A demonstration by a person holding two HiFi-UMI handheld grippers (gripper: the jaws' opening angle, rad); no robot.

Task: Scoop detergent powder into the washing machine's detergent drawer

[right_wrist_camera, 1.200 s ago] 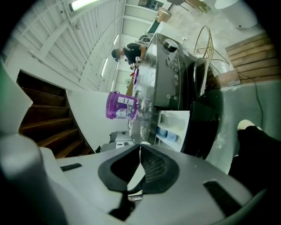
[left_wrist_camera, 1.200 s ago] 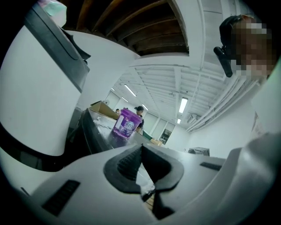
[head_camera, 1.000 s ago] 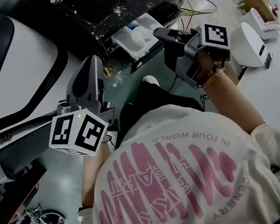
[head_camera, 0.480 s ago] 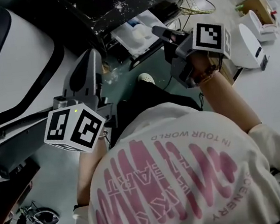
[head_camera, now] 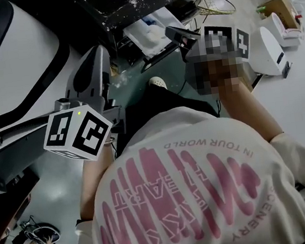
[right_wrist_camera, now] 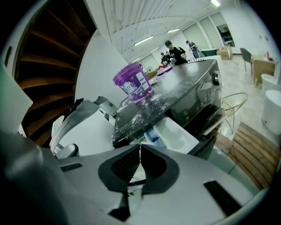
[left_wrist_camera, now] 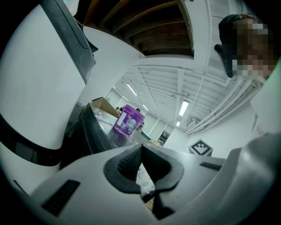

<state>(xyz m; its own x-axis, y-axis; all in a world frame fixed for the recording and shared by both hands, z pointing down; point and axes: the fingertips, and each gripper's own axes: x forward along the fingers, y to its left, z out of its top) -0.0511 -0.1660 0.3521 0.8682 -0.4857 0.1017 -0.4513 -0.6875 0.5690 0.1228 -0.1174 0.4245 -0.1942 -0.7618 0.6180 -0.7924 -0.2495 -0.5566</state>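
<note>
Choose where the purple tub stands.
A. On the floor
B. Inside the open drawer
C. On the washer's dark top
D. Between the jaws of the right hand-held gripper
C: the right gripper view shows the tub upright on the washer's dark top, beside spilled white powder and above the open drawer.

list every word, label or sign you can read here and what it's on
"IN TOUR WORLD": pink print across the back of the person's shirt
"SCENERY": pink print on the same shirt, toward its right side
Big pink lettering on the shirt: too stylised to read
Label on the purple tub: too blurred to read
Marker cube: black-and-white patterns only, no words
</note>
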